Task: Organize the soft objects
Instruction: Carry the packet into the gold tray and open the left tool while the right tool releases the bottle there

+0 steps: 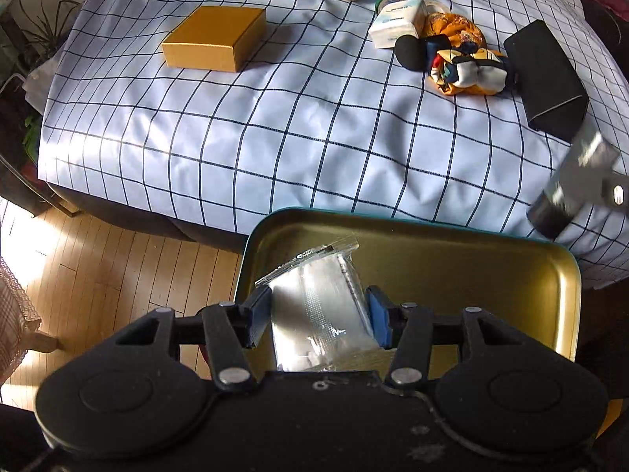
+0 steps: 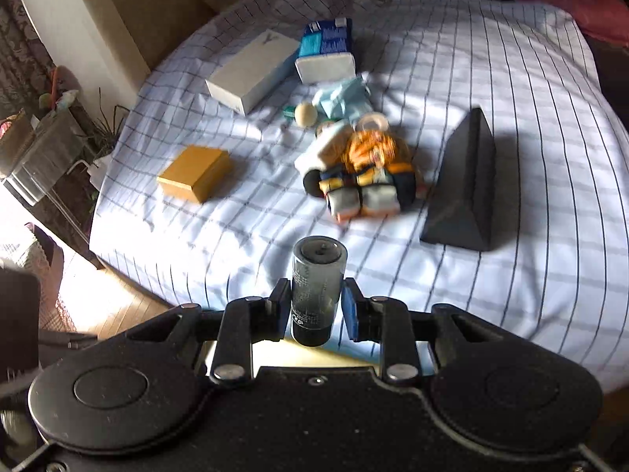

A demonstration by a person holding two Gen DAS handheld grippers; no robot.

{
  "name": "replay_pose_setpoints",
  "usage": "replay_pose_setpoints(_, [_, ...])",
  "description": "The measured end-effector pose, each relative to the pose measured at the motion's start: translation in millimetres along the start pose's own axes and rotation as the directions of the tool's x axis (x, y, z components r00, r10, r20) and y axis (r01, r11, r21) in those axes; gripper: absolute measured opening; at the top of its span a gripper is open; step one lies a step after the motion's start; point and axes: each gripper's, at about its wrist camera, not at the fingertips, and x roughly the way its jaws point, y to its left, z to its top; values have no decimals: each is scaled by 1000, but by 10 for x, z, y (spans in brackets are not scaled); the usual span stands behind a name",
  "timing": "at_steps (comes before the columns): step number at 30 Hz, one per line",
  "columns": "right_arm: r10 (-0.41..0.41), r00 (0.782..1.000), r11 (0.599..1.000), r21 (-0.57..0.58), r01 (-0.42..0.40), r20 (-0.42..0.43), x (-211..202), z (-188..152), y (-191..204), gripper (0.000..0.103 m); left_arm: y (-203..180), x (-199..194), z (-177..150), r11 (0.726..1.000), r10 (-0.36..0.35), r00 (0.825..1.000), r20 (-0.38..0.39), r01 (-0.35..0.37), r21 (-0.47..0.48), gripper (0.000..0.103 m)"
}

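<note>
My left gripper [image 1: 319, 316] is shut on a silvery plastic packet [image 1: 318, 314], held over the open gold-lined tin [image 1: 491, 275] at the bed's near edge. My right gripper [image 2: 314, 306] is shut on a dark grey cylindrical bottle [image 2: 317, 283], which also shows blurred at the right edge of the left wrist view as the bottle [image 1: 578, 185]. On the checked bedspread [image 1: 275, 118] lies a heap of soft things: colourful scarves [image 1: 464, 63] [image 2: 369, 173], a black round pad [image 1: 409, 49], a white tissue pack [image 1: 397, 23] and pale blue face masks [image 2: 346, 94].
A yellow box [image 1: 216, 37] [image 2: 194, 173] lies at the left of the bed. A black triangular case [image 1: 546, 78] [image 2: 468, 185] lies at the right. A white box [image 2: 251, 74], a blue tissue pack [image 2: 326, 51] and a wooden ball [image 2: 306, 114] lie further back. Wooden floor [image 1: 118, 259] lies below left.
</note>
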Motion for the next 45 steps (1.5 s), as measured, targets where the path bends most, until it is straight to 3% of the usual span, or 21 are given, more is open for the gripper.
replay_pose_setpoints(3, [-3,995,999,33,6,-97,-6,-209,-16,28,7,15,-45,1000,-25,1000,-19,25,1,49])
replay_pose_setpoints(9, [-39,986,999,-19,36,-164,-37,-283,137,28,-9,50,-77,998,-62,996,-57,63,13,50])
replay_pose_setpoints(18, [-49,981,998,-48,40,-187,-53,-312,239,29,-26,76,-132,996,-75,993,-90,78,31,52])
replay_pose_setpoints(28, [-100,978,992,-97,83,-183,-58,-334,253,34,-108,88,-152,994,-75,993,-89,81,68,75])
replay_pose_setpoints(45, [-106,971,993,-71,92,-214,-8,-340,206,34,-141,154,-178,992,-72,990,-118,83,94,76])
